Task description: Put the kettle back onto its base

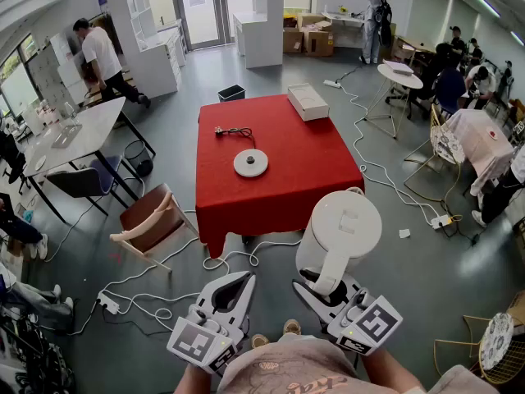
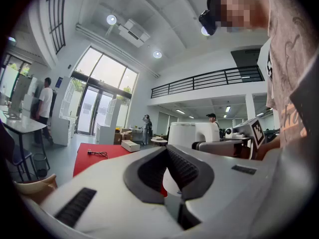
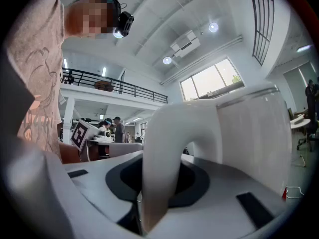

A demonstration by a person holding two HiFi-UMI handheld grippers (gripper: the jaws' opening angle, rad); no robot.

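The white kettle (image 1: 340, 232) hangs in the air in front of the near right corner of the red table (image 1: 303, 167), held level. My right gripper (image 1: 328, 290) is shut on its curved handle (image 3: 159, 158), and the kettle body (image 3: 249, 133) fills the right of the right gripper view. On the middle of the table lies the round white base (image 1: 250, 162), with its black cord (image 1: 234, 131) coiled behind it. Low beside the kettle, my left gripper (image 1: 244, 279) is shut with nothing in it. In the left gripper view the kettle (image 2: 187, 133) shows beyond the left gripper (image 2: 168, 151).
A white box (image 1: 308, 101) sits at the table's far right corner. A tipped wooden chair (image 1: 152, 224) and loose white cables (image 1: 148, 302) lie on the floor left of the table. A black bin (image 1: 231, 93) stands behind it. People and other tables are farther off.
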